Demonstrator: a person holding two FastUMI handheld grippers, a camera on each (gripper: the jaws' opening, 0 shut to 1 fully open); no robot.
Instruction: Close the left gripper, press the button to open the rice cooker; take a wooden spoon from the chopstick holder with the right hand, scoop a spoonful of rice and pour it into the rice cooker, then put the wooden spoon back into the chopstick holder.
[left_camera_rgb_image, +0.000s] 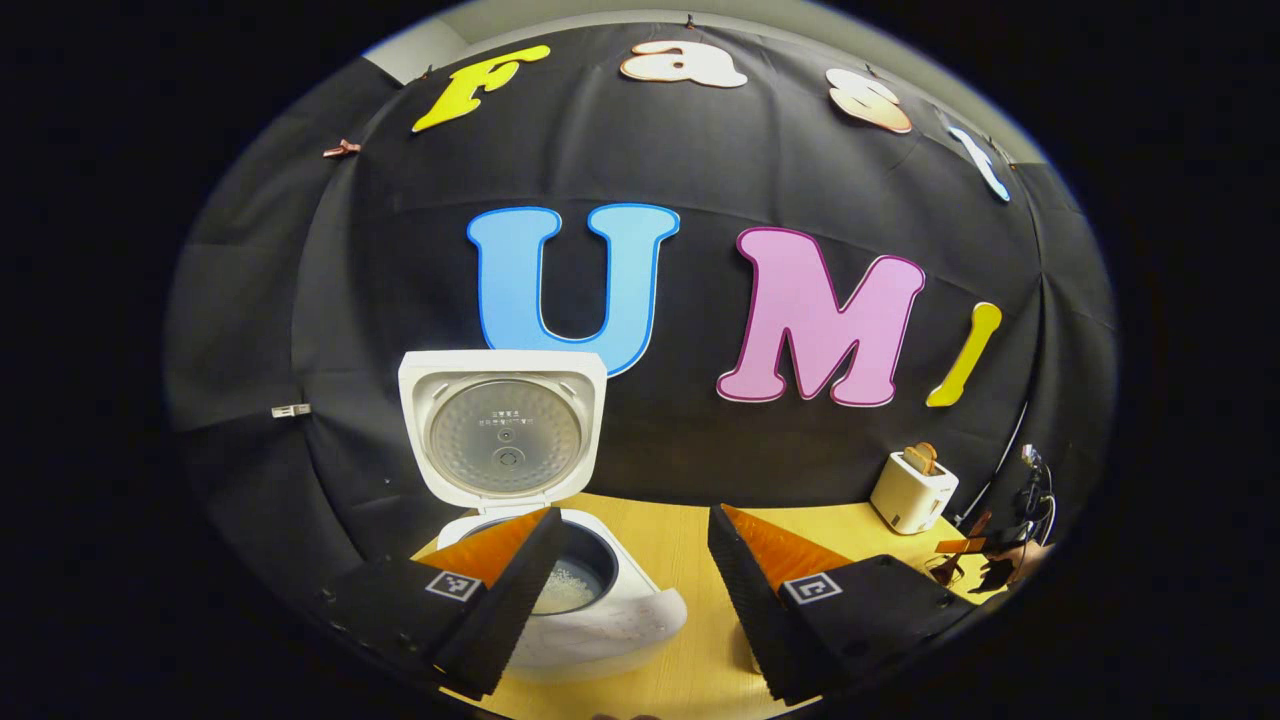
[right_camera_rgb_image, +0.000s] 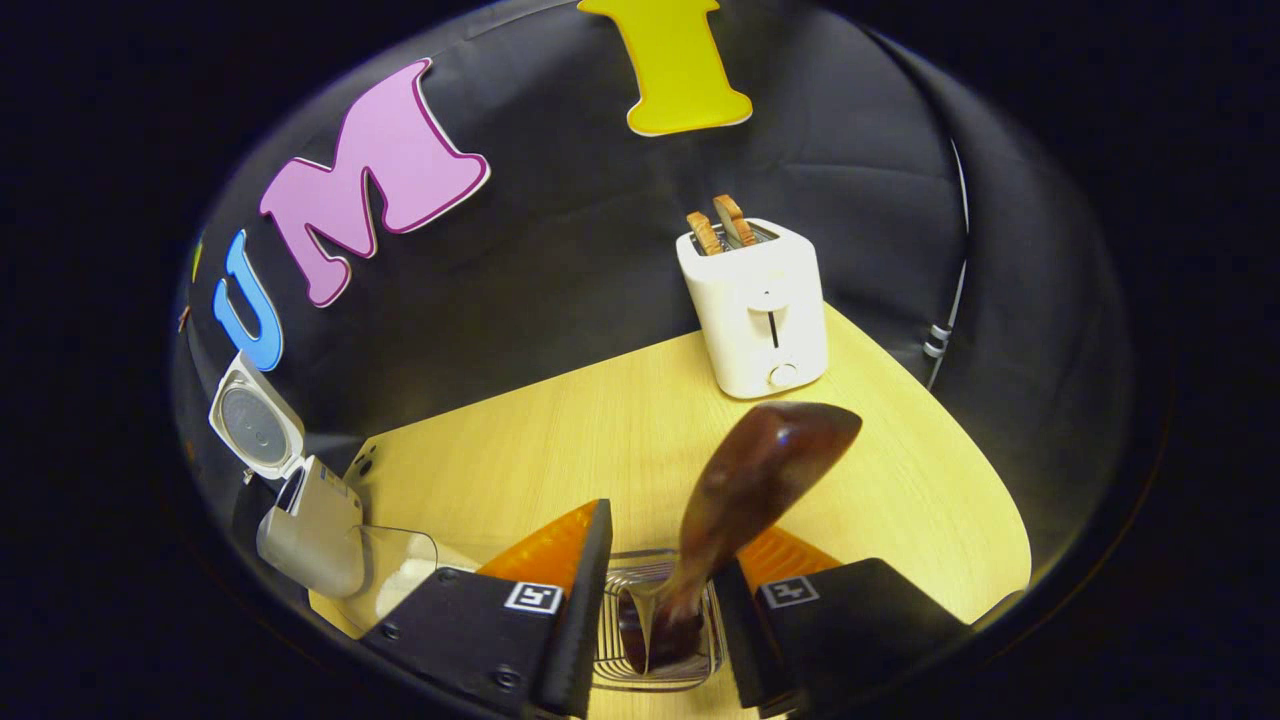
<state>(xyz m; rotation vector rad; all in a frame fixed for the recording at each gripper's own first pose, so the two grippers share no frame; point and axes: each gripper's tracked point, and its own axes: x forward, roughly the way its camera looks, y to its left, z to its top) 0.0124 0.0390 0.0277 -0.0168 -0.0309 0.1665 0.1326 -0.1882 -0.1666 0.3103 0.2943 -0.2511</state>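
The rice cooker (left_camera_rgb_image: 560, 580) sits with its lid (left_camera_rgb_image: 503, 428) swung fully up, and a patch of white rice shows in the dark inner pot, so the scooping looks done. The left gripper (left_camera_rgb_image: 630, 590) hangs in front of it with its 2 fingers spread wide, gripping nothing. Over by the toaster (right_camera_rgb_image: 755, 305), the right gripper (right_camera_rgb_image: 660, 590) is poised directly above the wire chopstick holder (right_camera_rgb_image: 655, 630), and the wooden spoon (right_camera_rgb_image: 745, 510) stands between its fingers, bowl up, handle end down inside the holder. The fingers look parted with the spoon leaning against the right one; I cannot be sure from this angle whether both still pinch the handle or it has already been let go. In my judgement this is the last step, returning the spoon. To do it well, the handle should reach the holder's bottom before the fingers spread further, and the gripper should then lift straight up so neither finger catches the leaning bowl or drags the light wire holder across the yellow table (right_camera_rgb_image: 560, 440). A clear container (right_camera_rgb_image: 395, 575) stands beside the cooker, well apart.
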